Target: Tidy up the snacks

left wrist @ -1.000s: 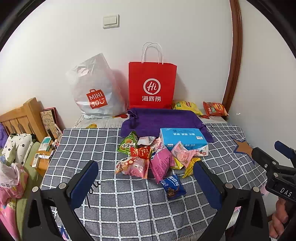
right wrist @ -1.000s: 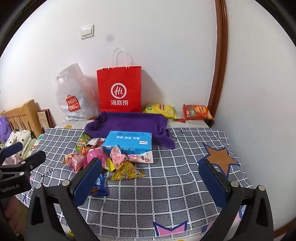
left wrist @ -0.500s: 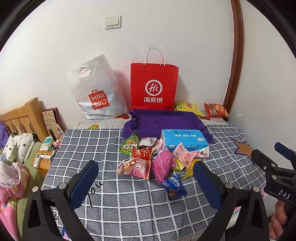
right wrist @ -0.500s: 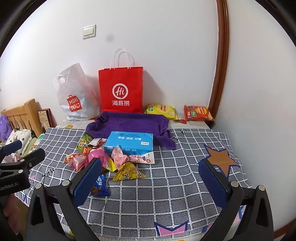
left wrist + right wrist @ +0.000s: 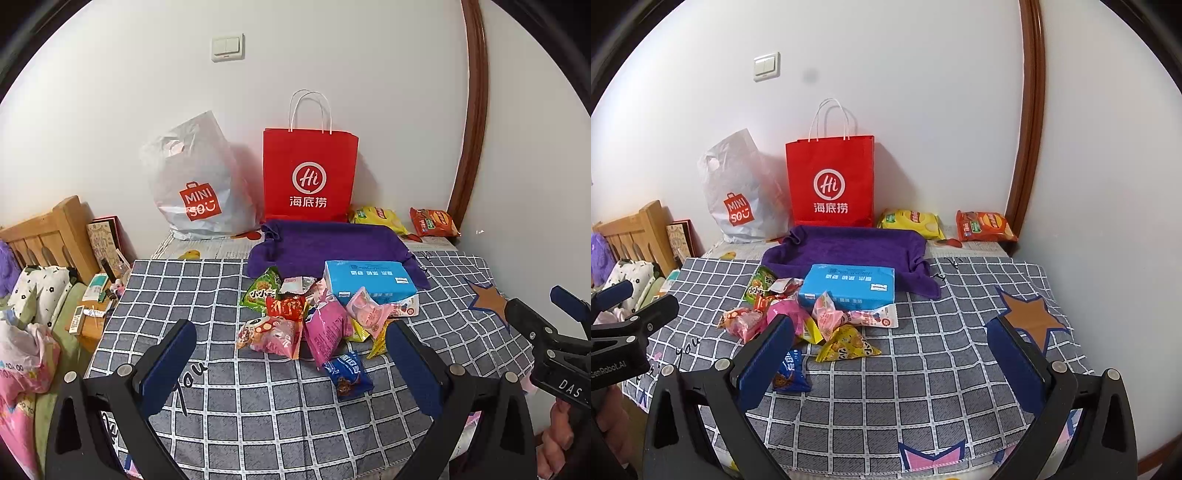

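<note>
A heap of small snack packets [image 5: 310,321] [image 5: 798,317] lies mid-table on the grey checked cloth [image 5: 229,398] [image 5: 923,369], against a blue tissue pack [image 5: 369,282] [image 5: 849,288]. A dark blue packet [image 5: 347,374] [image 5: 790,373] sits nearest me, a yellow one [image 5: 846,343] beside it. Behind spreads a purple towel [image 5: 325,243] [image 5: 846,247]. My left gripper [image 5: 291,339] hovers open, short of the heap, holding nothing. My right gripper [image 5: 894,336] also hangs open and empty, right of the heap. Each gripper shows at the other view's edge [image 5: 550,336] [image 5: 631,325].
A red paper bag [image 5: 310,177] [image 5: 831,184] and a white plastic bag [image 5: 195,192] [image 5: 738,199] stand against the back wall. Yellow [image 5: 376,218] [image 5: 912,221] and orange [image 5: 434,221] [image 5: 984,225] chip bags lie back right. A wooden headboard [image 5: 44,232] and bedding sit left.
Both views have shifted slightly: the bags and snack heap sit a little lower and nearer in frame. Both grippers stay open; nothing on the table has moved.
</note>
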### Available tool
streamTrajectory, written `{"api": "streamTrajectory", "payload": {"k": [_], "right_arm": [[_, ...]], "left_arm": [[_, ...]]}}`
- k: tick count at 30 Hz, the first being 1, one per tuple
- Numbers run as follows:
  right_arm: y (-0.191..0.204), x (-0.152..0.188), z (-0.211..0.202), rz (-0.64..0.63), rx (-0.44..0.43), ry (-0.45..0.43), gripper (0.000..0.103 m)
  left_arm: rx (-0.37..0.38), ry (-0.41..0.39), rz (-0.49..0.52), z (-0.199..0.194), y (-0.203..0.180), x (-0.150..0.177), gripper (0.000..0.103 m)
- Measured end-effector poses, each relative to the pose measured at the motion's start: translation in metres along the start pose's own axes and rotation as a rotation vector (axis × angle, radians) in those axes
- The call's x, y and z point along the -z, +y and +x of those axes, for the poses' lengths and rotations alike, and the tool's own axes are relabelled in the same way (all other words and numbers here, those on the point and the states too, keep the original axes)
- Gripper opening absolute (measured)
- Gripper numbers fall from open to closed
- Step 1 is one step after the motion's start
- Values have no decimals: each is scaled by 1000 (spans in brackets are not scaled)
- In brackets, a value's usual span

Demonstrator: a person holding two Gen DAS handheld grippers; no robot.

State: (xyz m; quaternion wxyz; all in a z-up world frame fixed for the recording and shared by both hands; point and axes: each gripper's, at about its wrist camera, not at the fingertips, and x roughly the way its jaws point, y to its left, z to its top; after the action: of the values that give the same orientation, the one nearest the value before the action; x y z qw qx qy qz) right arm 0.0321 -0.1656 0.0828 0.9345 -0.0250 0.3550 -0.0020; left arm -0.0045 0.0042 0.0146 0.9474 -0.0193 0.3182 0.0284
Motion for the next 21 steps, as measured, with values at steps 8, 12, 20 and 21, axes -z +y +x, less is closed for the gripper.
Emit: {"api": "streamTrajectory", "payload": {"k": [8,12,20,21], "right_arm": [[-1,1,-2,4,7,-7,103],[-1,2,-2,2,10,-3,103],[1,2,-4,1,10,-6,103],[1,2,-4,2,9,-6,103]], "left_arm": [[2,-1,-2,-1,0,1,102],[2,-3,-3,-1,0,2,102],[1,-5,0,-3,-3,2,102],[2,-5,0,-3,-3,2,102]]}}
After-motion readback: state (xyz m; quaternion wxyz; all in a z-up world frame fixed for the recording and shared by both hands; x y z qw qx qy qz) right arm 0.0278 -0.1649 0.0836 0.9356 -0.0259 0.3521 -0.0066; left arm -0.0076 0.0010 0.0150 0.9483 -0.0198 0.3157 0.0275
